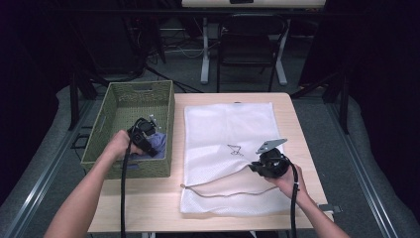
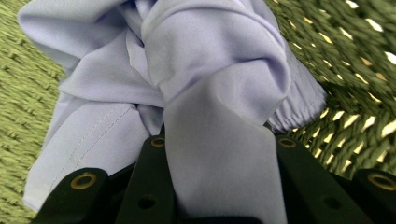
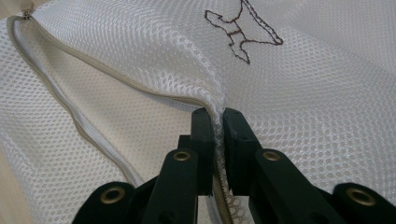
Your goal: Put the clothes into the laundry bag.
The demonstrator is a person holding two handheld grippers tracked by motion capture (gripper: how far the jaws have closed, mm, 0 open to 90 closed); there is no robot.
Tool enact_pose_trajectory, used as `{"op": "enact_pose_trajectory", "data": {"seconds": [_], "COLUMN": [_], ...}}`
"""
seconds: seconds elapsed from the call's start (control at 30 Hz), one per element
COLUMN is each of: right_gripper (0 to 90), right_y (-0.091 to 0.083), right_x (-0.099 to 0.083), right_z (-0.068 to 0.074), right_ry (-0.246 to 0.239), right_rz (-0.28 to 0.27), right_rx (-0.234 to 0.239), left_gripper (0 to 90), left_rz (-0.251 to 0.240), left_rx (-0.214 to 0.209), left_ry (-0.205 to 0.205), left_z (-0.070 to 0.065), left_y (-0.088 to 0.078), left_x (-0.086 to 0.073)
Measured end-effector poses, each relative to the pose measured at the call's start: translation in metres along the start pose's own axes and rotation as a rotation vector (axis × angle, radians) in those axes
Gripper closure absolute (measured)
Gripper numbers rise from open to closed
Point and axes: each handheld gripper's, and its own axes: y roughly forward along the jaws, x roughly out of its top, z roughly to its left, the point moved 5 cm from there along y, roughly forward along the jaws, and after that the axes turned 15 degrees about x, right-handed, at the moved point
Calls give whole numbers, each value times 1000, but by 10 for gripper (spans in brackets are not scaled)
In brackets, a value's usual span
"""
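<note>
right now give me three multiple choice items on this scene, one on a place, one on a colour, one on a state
1. Where does the lavender garment lie?
A. in the green woven basket
B. on the white mesh laundry bag
C. on the floor

2. What colour is the outline stitched on the mesh laundry bag?
A. red
B. dark brown
C. yellow

3. How does the right gripper stand?
A. open above the bag
B. shut on the bag's zipper edge
C. shut on the garment

Answers:
1 A: the left gripper view has green weave all round the garment, and the high view places it in the basket.
2 B: the right gripper view shows dark brown stitching.
3 B: its jaws pinch the mesh at the open zipper, lifting the upper layer.
</note>
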Motion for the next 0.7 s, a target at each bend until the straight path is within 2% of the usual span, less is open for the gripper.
{"op": "enact_pose_trajectory", "data": {"seconds": [0.23, 0.5, 0.7], "right_gripper": [839, 840, 840], "right_y": [0, 0, 0], "right_x": [0, 1, 0], "right_z": [0, 0, 0], "right_ry": [-1, -6, -4], "right_rz": [1, -1, 1], "right_rx": [-1, 1, 1], "left_gripper": [744, 747, 753], "left_rz": [-29, -65, -87], "left_rx": [20, 43, 52], "left_ry": [-19, -37, -46], "left_z": [1, 8, 11], "left_y": [-13, -32, -40], "left_x": [-5, -4, -6]}}
